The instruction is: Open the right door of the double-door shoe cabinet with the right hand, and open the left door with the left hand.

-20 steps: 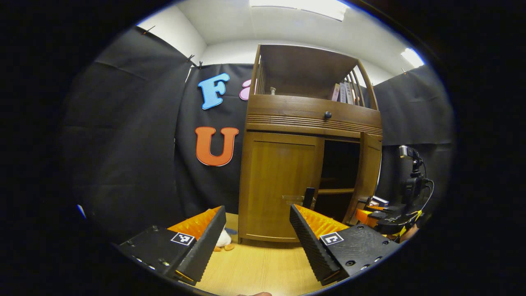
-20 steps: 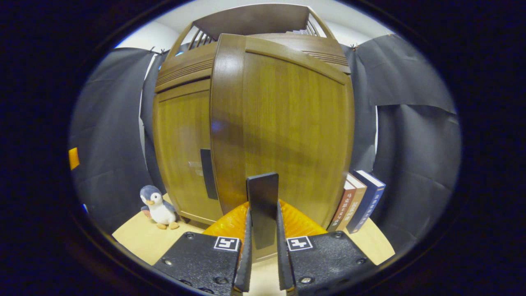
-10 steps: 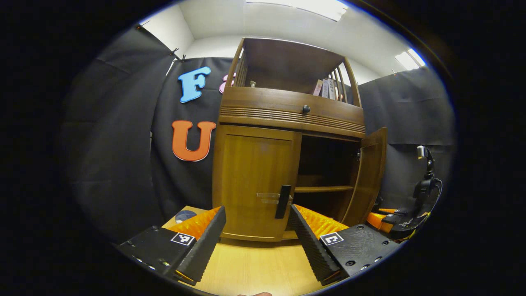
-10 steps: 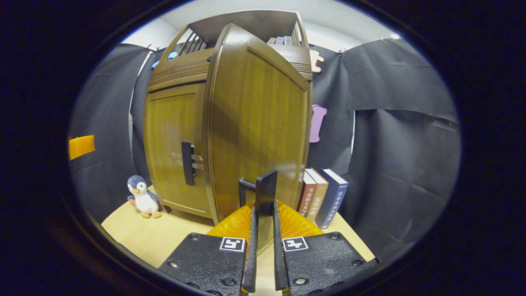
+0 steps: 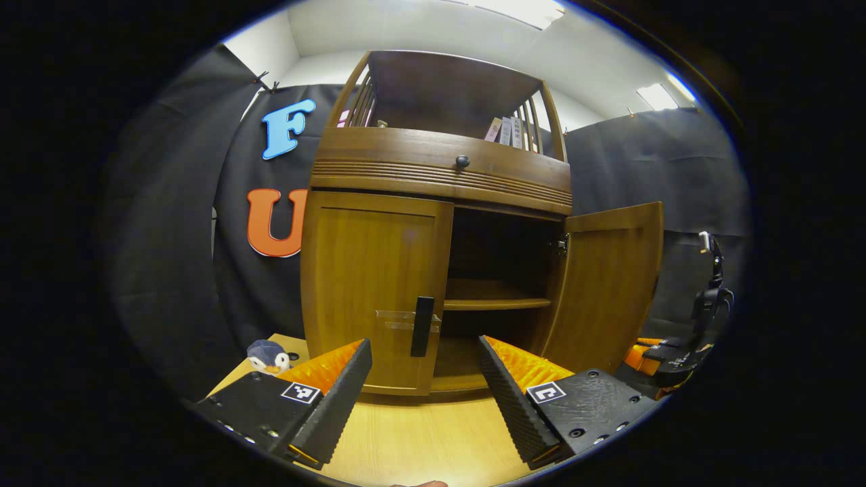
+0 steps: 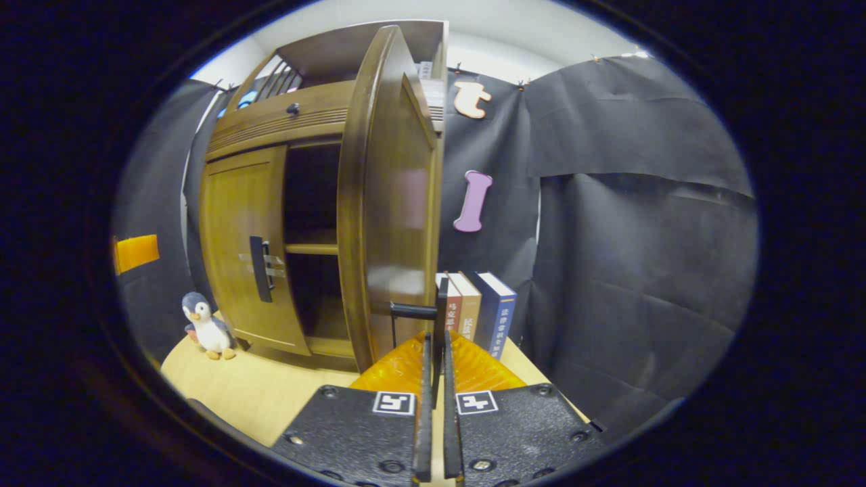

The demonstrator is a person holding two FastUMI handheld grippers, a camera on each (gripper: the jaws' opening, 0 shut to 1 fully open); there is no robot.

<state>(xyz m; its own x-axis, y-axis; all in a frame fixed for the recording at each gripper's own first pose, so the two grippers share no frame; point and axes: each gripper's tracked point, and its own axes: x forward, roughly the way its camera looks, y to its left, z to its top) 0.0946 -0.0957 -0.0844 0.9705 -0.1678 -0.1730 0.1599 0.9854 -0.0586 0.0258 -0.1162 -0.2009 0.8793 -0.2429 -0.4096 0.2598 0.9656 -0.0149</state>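
The brown wooden shoe cabinet (image 5: 433,182) stands on a light wood table. Its left door (image 5: 372,284) is closed, with a dark bar handle (image 5: 422,326) at its inner edge. Its right door (image 5: 605,277) stands swung wide, baring a shelf (image 5: 494,303) inside. My left gripper (image 5: 425,382) hangs open in front of the left door, short of the handle. In the right gripper view, my right gripper (image 6: 436,379) is shut on the right door's dark handle (image 6: 440,318), and the right door (image 6: 385,196) shows nearly edge-on. The left door's handle (image 6: 259,269) shows there too.
A small penguin toy (image 6: 205,326) sits on the table left of the cabinet. Three upright books (image 6: 482,312) stand to the right behind the open door. Black cloth walls close in both sides. Far right in the left gripper view is the other gripper (image 5: 666,352) with its cable.
The right door has swung further open with my right gripper on its handle. My left gripper's view has shifted right, bringing the left door's handle nearer its centre.
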